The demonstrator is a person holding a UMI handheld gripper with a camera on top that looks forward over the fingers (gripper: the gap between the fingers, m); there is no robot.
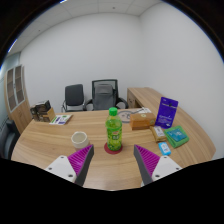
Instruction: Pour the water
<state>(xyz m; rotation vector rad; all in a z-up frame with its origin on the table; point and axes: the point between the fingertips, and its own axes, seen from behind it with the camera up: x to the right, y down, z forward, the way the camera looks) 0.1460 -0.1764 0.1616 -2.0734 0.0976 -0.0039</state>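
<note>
green bottle point(113, 130), yellow cap, ahead of open jaws

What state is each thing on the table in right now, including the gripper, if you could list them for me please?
gripper: open, holding nothing.
green bottle: upright on a red coaster, capped, just ahead of the fingers, untouched.
purple box: standing upright.
cardboard box: lying flat; closed, as far as I can tell.
office chairs: empty, beyond the table.
</note>
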